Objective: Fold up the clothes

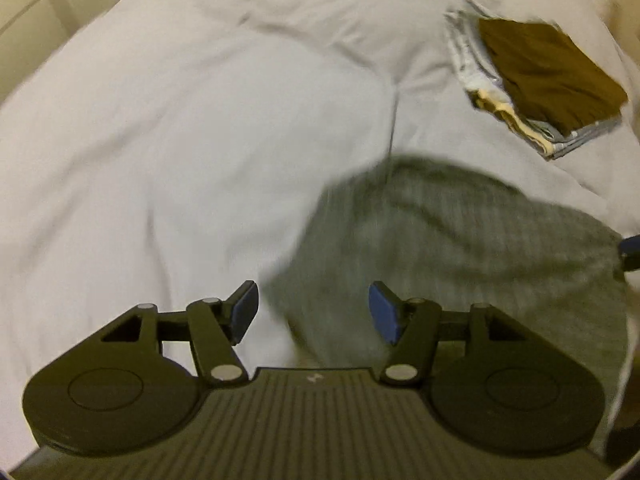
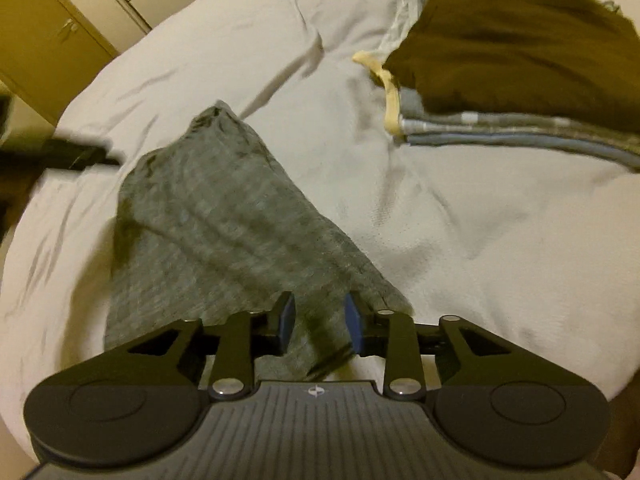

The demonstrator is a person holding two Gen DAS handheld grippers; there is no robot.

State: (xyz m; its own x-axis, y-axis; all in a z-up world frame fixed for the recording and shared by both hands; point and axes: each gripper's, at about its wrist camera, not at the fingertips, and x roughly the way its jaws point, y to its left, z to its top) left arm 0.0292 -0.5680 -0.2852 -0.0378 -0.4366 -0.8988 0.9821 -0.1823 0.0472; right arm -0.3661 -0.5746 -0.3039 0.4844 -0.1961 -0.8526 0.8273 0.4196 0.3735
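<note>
A grey knitted garment [image 2: 224,224] lies crumpled on the white bed, also seen in the left wrist view as the grey garment [image 1: 460,240]. My right gripper [image 2: 320,322] straddles its near corner. The jaws stand partly apart, with cloth running between the blue pads [image 2: 354,324], which do not press it. My left gripper [image 1: 314,310] is wide open over the garment's left edge and holds nothing. It shows as a dark blur [image 2: 80,156] at the garment's far side in the right wrist view. The right gripper's tip [image 1: 630,252] peeks in at the left wrist view's edge.
A stack of folded clothes [image 2: 520,60], brown on top over grey-striped and yellow pieces, sits on the bed beyond the garment, and shows again as the stack [image 1: 548,80]. The white bedding [image 1: 180,140] is wrinkled. Yellow cabinets [image 2: 48,40] stand behind the bed.
</note>
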